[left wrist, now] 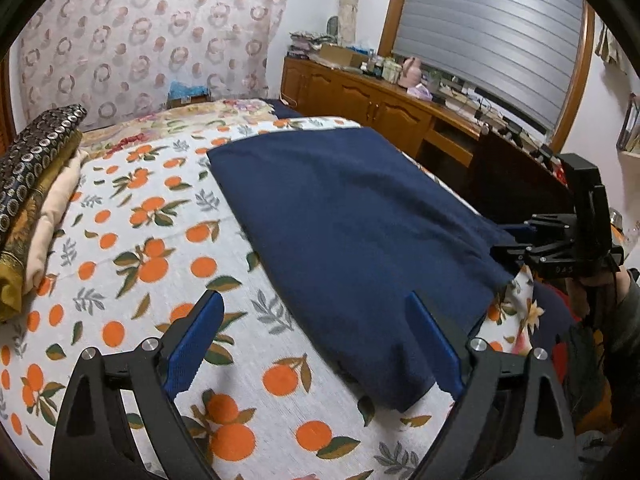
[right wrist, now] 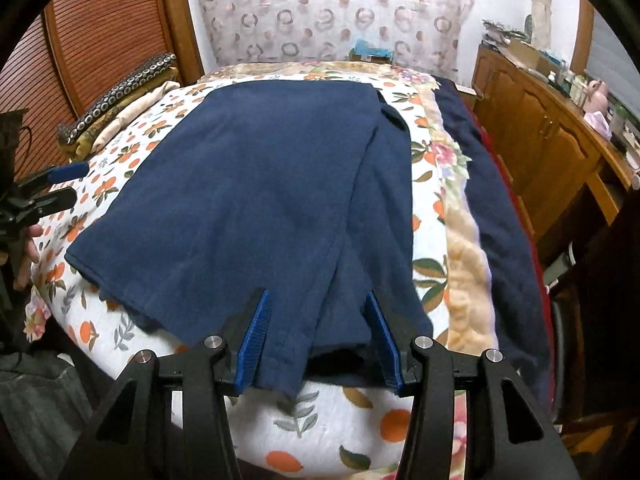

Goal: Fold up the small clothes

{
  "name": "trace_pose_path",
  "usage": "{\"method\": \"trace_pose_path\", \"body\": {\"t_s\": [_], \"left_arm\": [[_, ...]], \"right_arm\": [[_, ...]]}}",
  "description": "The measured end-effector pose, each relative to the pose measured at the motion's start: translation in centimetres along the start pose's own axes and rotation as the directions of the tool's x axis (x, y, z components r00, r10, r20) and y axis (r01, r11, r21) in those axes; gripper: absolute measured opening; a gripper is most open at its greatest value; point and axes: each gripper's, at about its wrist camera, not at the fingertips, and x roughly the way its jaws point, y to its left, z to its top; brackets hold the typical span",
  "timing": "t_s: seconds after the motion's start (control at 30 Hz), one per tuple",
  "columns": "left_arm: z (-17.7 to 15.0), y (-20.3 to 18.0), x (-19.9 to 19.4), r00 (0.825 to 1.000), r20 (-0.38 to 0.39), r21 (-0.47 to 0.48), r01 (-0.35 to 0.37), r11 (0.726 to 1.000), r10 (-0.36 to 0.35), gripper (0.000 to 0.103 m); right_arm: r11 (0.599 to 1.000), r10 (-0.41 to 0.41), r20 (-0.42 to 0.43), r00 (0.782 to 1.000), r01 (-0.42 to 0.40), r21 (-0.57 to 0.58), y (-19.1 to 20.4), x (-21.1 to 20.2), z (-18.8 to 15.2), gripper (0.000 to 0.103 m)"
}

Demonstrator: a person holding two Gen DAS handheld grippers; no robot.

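Low, right claw (right wrist: 318,336) (tilted) over garment (right wrist: 256,184)

Wooden cabinets (left wrist: 360,96) line the white wall (left wrist: 312,8) — shuttered window (left wrist: 492,28) above

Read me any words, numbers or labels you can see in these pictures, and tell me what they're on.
"045", uncertain, faint embossed digits on the black body of the right gripper, seen from the left wrist camera.
Nothing readable on the navy garment, the orange-print sheet or the cluttered wooden sideboard: items there are too small and blurred.
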Motion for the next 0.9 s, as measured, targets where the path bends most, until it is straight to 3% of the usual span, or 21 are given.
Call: {"method": "trace_pose_path", "body": {"t_s": [0.1,0.13,0.33,0.5,0.7,0.77,0.83,0.9], "left_arm": [[-0.3,-0.2,0.2,1.0,-0.015,0.0,0.009,1.0,-0.009,0.092],[-0.4,-0.3,0.3,1.0,-0.023,-0.001,0.011,1.0,-0.011,0.092],[-1.3,-0.8,0.8,0.998,-0.057,0.009,0.01,1.0,-0.01,0.092],[-2.0,-1.2,1.0,0.997,-0.077,0.012,0.028,1.0,-0.027,0.092],[-2.3,-1.1,0.7,0.997,-0.074,0.0,0.026,1.0,-0.026,0.092],[-2.3,-1.0,0.8,0.997,-0.07,0.003,0.019,1.0,-0.018,0.092],[-2.4,-0.8,0.9,0.997,-0.071,0.0,0.015,1.0,-0.015,0.092],[-2.4,-0.7,1.1,0.997,-0.074,-0.006,0.02,1.0,-0.02,0.092]], "right_arm": [[0.999,0.018,0.017,1.0,-0.018,-0.03,1.3,-0.1,-0.7,0.017],[0.999,0.009,0.023,1.0,-0.008,-0.042,1.9,0.2,-0.7,0.014],[1.0,-0.023,0.114,0.993,0.025,-0.013,1.6,-1.8,-1.1,0.012],[0.997,-0.07,0.131,0.989,0.072,-0.012,1.8,-2.2,-2.1,0.01],[0.996,-0.09,0.122,0.989,0.093,-0.017,2.3,-1.7,-2.6,0.01],[0.995,-0.096,0.118,0.988,0.098,-0.006,1.9,-1.7,-2.5,0.02],[0.992,-0.127,0.11,0.986,0.128,-0.004,1.7,-1.6,-2.5,0.039],[0.992,-0.125,0.099,0.987,0.126,-0.005,1.4,-1.4,-2.6,0.043]]}}
